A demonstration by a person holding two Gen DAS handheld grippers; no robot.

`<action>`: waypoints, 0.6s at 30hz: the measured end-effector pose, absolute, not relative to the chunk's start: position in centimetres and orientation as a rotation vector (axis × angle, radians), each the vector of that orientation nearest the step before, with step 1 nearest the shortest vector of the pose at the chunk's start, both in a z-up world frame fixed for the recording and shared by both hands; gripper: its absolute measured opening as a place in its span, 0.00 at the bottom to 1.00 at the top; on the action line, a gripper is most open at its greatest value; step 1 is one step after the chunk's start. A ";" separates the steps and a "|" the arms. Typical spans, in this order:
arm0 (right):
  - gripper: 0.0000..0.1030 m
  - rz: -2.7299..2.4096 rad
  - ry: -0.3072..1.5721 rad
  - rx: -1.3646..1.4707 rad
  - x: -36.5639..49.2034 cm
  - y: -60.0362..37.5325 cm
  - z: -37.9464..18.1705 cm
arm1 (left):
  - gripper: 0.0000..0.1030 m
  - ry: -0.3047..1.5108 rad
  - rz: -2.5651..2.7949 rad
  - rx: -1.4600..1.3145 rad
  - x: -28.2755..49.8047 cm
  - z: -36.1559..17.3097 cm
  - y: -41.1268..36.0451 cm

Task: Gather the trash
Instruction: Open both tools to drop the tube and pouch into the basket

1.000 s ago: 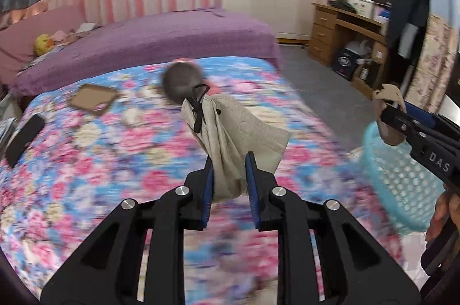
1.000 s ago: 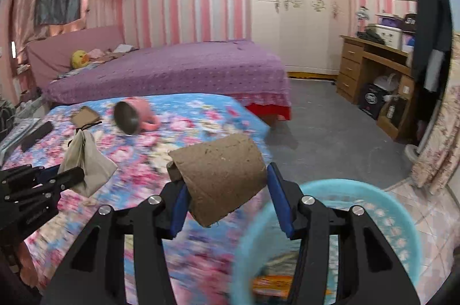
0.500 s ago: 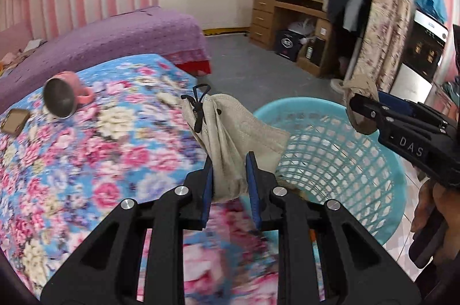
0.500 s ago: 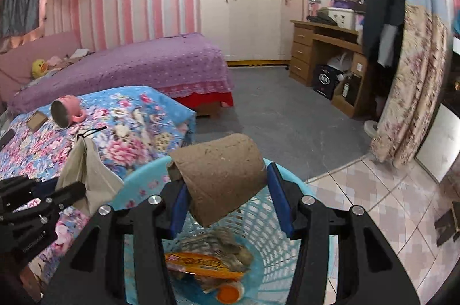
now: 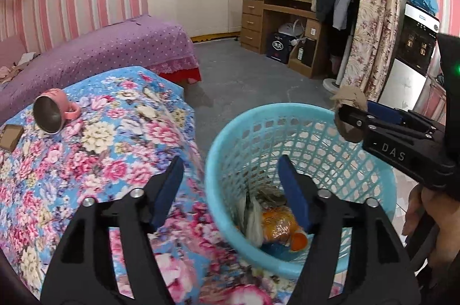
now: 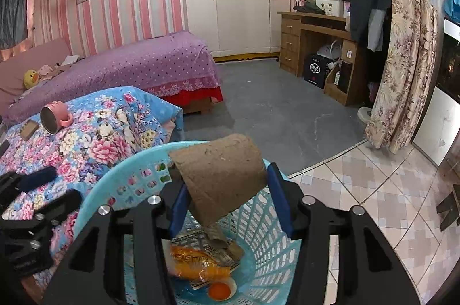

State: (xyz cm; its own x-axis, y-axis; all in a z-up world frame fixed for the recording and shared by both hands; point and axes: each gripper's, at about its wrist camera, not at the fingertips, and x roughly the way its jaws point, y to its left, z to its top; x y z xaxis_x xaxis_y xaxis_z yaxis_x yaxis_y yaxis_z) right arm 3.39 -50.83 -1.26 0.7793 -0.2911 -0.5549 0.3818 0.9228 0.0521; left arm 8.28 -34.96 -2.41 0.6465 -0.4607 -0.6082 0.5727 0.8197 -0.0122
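Pink bedroom; cardboard tube point(image 6: 220, 174) between right gripper point(image 6: 228, 203) jaws, above basket point(image 6: 115, 175).

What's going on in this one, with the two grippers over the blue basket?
A person is collecting trash with a hand-held gripper in each hand, both over the blue laundry-style basket beside the floral bed. The left hand-held gripper is opening with nothing between its fingers. The right hand-held gripper holds a brown cardboard tube above the basket, not yet dropped. An orange wrapper and other trash lie inside. A pink mug lies on the bed.
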 end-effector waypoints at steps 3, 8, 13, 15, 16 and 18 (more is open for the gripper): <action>0.72 -0.395 0.576 0.170 3.6 -51.1 -1.5 | 0.79 0.632 -0.564 0.156 8.5 -2.0 -33.1; 0.92 -0.407 0.576 0.190 4.0 -50.4 -1.6 | 0.86 0.612 -0.493 0.146 8.6 -1.1 -29.6; 0.96 -0.387 0.556 0.170 4.3 -47.5 0.0 | 0.90 0.599 -0.424 0.112 8.4 0.2 -24.3; 0.96 -0.350 0.522 0.142 4.3 -45.3 1.3 | 0.93 0.590 -0.387 0.101 8.0 0.7 -21.8; 0.96 -0.333 0.513 0.129 4.3 -44.6 1.7 | 0.94 0.580 -0.360 0.090 7.6 0.9 -20.0; 0.96 -0.297 0.486 0.073 4.1 -41.9 2.8 | 0.95 0.566 -0.314 0.090 6.8 1.1 -17.5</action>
